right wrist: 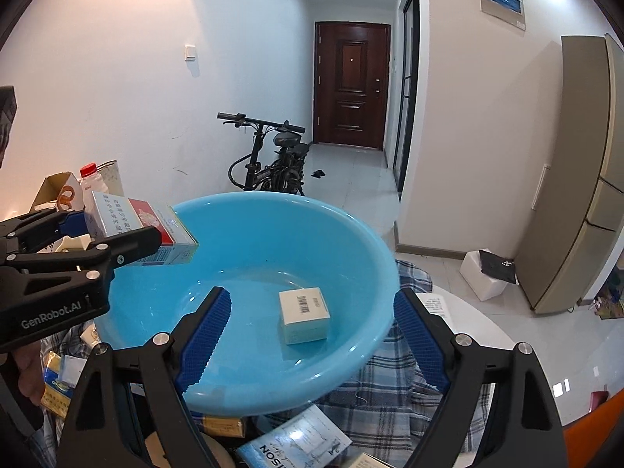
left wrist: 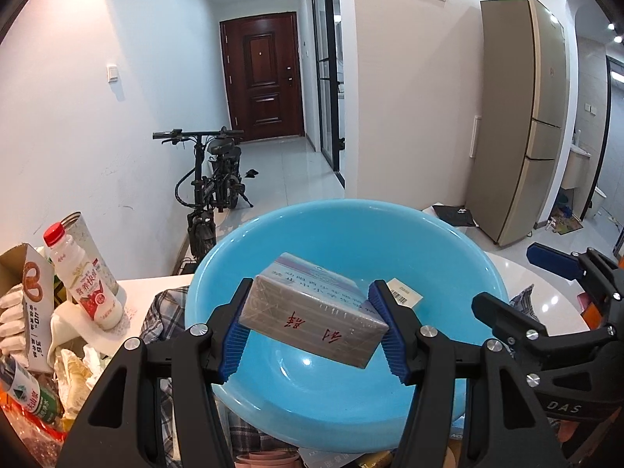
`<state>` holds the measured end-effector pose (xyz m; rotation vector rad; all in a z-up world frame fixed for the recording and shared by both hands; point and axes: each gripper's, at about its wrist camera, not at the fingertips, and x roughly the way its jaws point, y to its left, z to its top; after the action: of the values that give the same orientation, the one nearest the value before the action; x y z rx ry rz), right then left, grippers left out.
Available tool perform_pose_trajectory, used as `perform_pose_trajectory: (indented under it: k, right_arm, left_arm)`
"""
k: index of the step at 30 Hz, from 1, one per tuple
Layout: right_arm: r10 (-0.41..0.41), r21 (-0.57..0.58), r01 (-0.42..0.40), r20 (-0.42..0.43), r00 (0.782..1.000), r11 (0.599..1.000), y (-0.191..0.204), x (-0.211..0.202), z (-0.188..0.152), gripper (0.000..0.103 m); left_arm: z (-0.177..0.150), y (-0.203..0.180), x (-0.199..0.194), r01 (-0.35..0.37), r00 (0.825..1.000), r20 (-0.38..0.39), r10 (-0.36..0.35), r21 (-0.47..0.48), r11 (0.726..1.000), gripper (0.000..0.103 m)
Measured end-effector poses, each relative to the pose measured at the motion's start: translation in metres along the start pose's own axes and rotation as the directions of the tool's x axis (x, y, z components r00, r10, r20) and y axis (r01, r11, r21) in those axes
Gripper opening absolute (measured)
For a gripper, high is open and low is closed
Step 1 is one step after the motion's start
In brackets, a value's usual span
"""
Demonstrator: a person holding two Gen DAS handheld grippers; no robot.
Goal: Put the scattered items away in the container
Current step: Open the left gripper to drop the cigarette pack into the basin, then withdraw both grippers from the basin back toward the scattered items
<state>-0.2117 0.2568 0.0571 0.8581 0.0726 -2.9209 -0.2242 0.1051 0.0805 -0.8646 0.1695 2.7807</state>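
The basin [left wrist: 351, 234] is the biggest thing in both views, a pale blue bowl sitting on a plaid cloth [right wrist: 409, 382] on the white table [left wrist: 546, 296]. The left wrist view looks into it from straight behind the carton [left wrist: 312, 308], which hides most of the floor of the bowl; only a barcoded corner of the box [left wrist: 403, 294] peeps out at about two o'clock of the carton. The right wrist view shows what that view cannot: the box [right wrist: 304, 314] lies flat on the basin's bottom, a little right of centre, alone in there (its barcode faces up).

The right view also shows the carton [right wrist: 144, 230] from the side, held above the basin's rim at about ten o'clock and not yet inside.

The left claw [left wrist: 310, 327] is part open, its blue pads pressed on both long sides of the carton, which is tilted and bears red handwriting. The right claw [right wrist: 312, 343] stands wide and empty over the near rim, well apart from the box beyond it.

Only the left view shows the clutter at nine o'clock: a bottle [left wrist: 87, 277] with a red cap, upright beside an open paper bag [left wrist: 27, 292]. A booklet [right wrist: 296, 444] lies under the basin's near edge at six o'clock.
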Motion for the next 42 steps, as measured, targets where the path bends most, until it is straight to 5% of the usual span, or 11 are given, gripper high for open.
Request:
perform_pose_trajectory:
  k: [4,6,27,32,42]
  right_arm:
    - [-0.026,-0.030,0.027,0.019,0.999,0.999,0.003,-0.004,-0.001,0.088]
    - [-0.022,-0.041,0.023,0.025,0.999,0.999,0.005,-0.006,-0.001,0.088]
    - [-0.002,-0.022,0.003,0.058,0.998,1.000,0.013,-0.029,-0.008,0.088]
    - [0.003,-0.036,-0.001,0.059,0.998,0.999,0.020,-0.045,-0.018,0.088]
    - [0.050,-0.039,-0.048,0.033,0.998,0.998,0.035,-0.085,-0.054,0.091]
  left_arm:
    - [0.001,0.001,0.001,0.000,1.000,0.002,0.000,-0.002,1.000,0.065]
    - [0.002,0.000,0.001,-0.016,1.000,0.004,0.016,0.002,1.000,0.102]
    - [-0.010,0.002,-0.029,-0.069,0.997,0.045,0.067,0.036,0.997,0.103]
    - [-0.028,0.010,-0.043,-0.125,0.992,0.038,0.123,0.049,0.991,0.103]
    - [-0.081,0.046,-0.086,-0.119,0.993,0.001,0.119,-0.049,0.992,0.103]
